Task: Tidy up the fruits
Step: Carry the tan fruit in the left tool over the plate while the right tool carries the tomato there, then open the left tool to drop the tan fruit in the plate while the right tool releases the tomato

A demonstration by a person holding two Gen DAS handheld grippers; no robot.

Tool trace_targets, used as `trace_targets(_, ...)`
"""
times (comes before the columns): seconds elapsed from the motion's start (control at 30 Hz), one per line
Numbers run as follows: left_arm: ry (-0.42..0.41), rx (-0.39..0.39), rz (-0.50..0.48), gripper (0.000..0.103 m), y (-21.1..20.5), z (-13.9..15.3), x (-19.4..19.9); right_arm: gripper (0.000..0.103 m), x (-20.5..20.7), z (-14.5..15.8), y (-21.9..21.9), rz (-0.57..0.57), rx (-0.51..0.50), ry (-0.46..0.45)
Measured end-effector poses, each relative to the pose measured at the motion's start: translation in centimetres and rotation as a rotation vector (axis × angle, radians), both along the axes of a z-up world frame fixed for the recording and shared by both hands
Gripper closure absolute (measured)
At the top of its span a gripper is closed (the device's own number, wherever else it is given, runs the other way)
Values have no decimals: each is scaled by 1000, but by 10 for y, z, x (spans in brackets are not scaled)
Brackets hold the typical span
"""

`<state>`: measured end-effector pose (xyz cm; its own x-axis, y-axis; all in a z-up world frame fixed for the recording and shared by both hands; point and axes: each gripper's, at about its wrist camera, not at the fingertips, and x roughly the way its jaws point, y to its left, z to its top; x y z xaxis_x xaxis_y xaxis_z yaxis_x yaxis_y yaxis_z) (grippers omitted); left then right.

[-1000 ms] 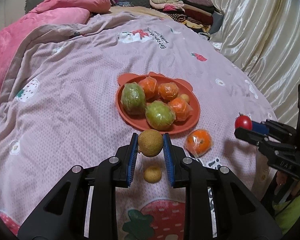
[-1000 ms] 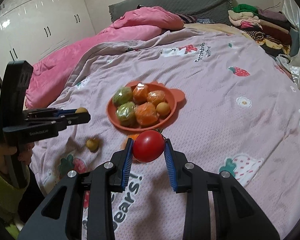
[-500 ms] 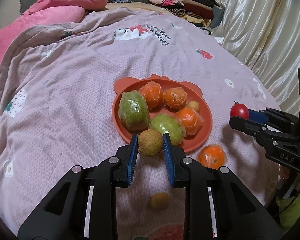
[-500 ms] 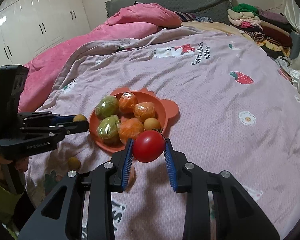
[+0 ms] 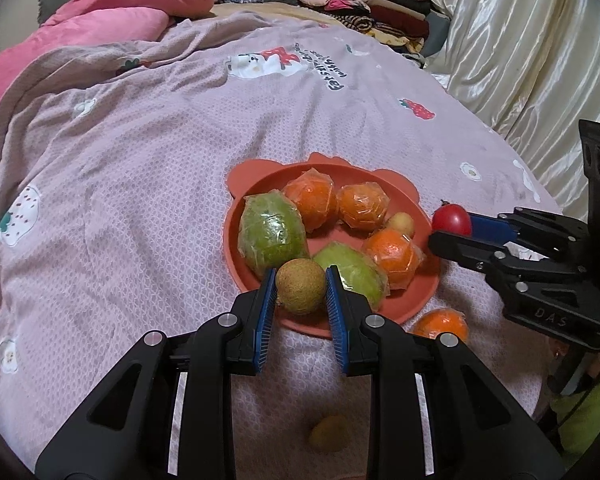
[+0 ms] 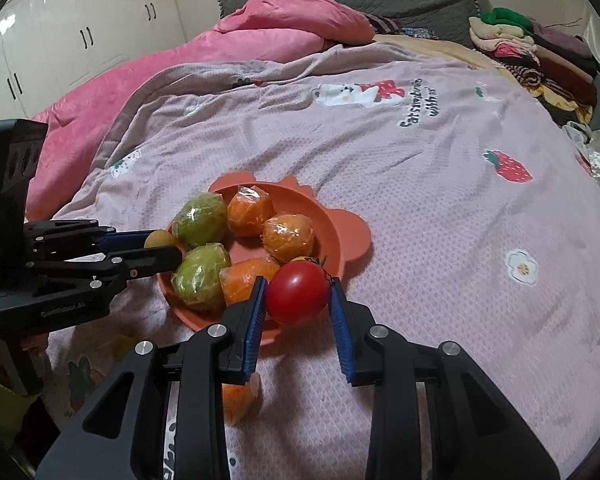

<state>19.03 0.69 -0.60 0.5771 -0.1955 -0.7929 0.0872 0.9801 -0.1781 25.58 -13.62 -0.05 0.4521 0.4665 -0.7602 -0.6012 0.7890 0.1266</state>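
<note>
An orange plate [image 5: 260, 172] [image 6: 348, 232] lies on the bedspread, loaded with wrapped green fruits [image 5: 270, 234] [image 6: 200, 218], wrapped oranges [image 5: 312, 198] [image 6: 288, 236] and a small yellow fruit [image 5: 400, 222]. My left gripper [image 5: 301, 286] [image 6: 162, 248] is shut on a small brown fruit [image 5: 301, 286] at the plate's near rim. At the plate's right edge my right gripper [image 6: 298, 292] [image 5: 452, 224] is shut on a red tomato [image 6: 298, 292] [image 5: 452, 219]. One wrapped orange [image 5: 440, 324] [image 6: 236, 400] and a small yellow fruit [image 5: 330, 434] lie loose on the bedspread near the plate.
The pinkish bedspread [image 5: 140, 160] [image 6: 460, 240] covers the bed. A pink duvet [image 5: 112, 20] [image 6: 260, 28] is heaped at the far left, folded clothes [image 5: 360, 4] [image 6: 540, 52] are stacked at the far right. Curtains [image 5: 520, 48] hang on the right, white wardrobes [image 6: 80, 40] stand to the left.
Both grippers have moved forward toward the plate with their fruits held. The loose orange and small yellow fruit now lie closer under the grippers.
</note>
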Motion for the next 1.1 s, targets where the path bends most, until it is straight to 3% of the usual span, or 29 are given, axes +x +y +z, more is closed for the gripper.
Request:
trace_targets(0.2,-1,-1,0,85,1,0,0,72,4,-4,2,-8,4,14)
trace_targets(0.3,0,0,0,85,1,-1,1,65,4,-2,0,-11,16,15)
trace_targets(0.77,-11,-6,2,80,1,4,-3,54,-9,6,-14,-31,27,-3)
trace_targets(1.1,-35,-4,14,62,1,17,-19,46,-27,7,-25,-44,41,1)
